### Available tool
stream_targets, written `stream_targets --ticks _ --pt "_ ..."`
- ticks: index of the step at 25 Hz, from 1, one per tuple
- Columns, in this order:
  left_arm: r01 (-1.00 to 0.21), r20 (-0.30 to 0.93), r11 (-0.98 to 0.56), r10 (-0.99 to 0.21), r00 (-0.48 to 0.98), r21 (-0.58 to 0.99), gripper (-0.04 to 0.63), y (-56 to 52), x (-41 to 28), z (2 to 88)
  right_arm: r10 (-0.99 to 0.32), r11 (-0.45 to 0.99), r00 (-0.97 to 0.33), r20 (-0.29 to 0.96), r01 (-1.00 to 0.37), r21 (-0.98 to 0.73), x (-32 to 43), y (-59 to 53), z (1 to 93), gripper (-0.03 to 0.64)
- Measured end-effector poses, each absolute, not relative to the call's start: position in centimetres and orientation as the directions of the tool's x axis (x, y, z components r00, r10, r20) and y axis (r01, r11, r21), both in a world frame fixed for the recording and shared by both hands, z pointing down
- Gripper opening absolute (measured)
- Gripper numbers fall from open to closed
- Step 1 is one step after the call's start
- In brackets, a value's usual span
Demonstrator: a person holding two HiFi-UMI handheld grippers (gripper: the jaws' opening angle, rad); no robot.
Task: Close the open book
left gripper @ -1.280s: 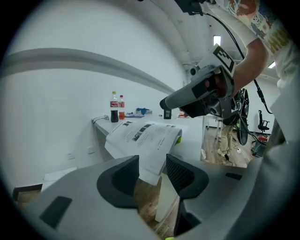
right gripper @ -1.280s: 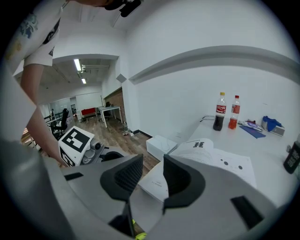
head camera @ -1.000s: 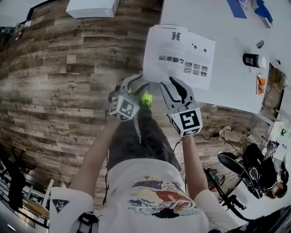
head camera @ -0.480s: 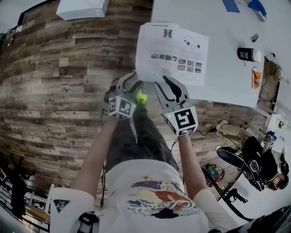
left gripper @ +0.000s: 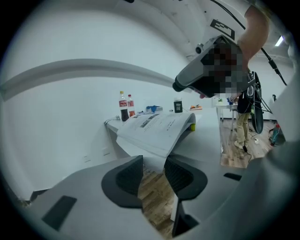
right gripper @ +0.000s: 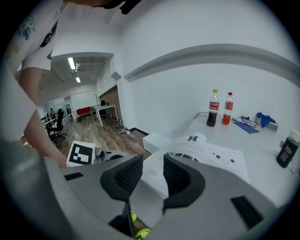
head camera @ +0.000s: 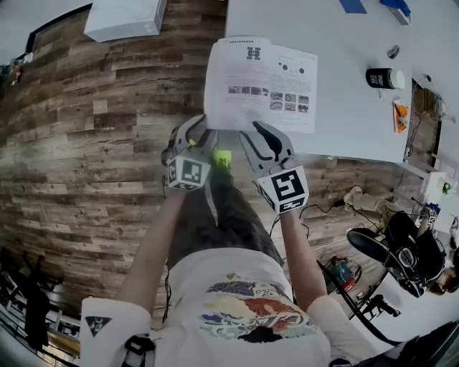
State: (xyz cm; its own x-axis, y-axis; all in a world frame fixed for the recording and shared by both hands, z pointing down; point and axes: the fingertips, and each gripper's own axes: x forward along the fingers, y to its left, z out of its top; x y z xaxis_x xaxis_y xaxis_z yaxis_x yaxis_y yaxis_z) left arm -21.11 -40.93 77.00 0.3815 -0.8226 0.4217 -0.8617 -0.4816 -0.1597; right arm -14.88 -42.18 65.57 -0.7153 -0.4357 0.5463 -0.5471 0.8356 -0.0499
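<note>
The open book (head camera: pixel 258 82) lies flat on the white table (head camera: pixel 358 115), white pages up, its left part reaching past the table's left edge. My left gripper (head camera: pixel 197 136) hovers over the floor just short of the book's near left corner (left gripper: pixel 159 129). Its jaws (left gripper: pixel 153 176) are closing, with only floor and the table edge showing between them. My right gripper (head camera: pixel 262 136) sits at the book's near edge (right gripper: pixel 201 154), open. White page or table shows through its gap (right gripper: pixel 153 176), and the pads press on nothing.
Two drink bottles (right gripper: pixel 214 114) stand at the table's far side, with a black jar (head camera: pixel 378 77) and small blue items to the right. A white box (head camera: pixel 123 20) lies on the wooden floor. A person stands beyond the table (left gripper: pixel 243 122).
Both grippers have stayed at the book's near edge. The left one has tilted a little toward the book's corner. The picture has shifted slightly with the head.
</note>
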Motion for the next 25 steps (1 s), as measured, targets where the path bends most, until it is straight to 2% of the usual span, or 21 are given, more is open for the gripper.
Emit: stream_targets --ticks 7,18,25 --pt "-0.851 0.416 -0.494 -0.821 0.391 -0.176 0.114 -39.9 -20.7 72.4 -0.447 0.823 -0.722 0.527 -0.563 -0.072 -13.5 -41.7 63.0 0.115" --pt "-0.846 0.439 -0.502 -0.81 0.388 -0.179 0.112 -41.1 -18.0 66.3 -0.468 0.813 -0.744 0.477 -0.574 -0.099 -11.0 -41.8 58.7 0.115" --pt "-0.83 0.5 -0.525 -0.779 0.379 -0.188 0.112 -42.4 -15.8 65.0 -0.473 0.813 -0.754 0.457 -0.572 -0.103 -8.6 -43.9 57.0 0.115"
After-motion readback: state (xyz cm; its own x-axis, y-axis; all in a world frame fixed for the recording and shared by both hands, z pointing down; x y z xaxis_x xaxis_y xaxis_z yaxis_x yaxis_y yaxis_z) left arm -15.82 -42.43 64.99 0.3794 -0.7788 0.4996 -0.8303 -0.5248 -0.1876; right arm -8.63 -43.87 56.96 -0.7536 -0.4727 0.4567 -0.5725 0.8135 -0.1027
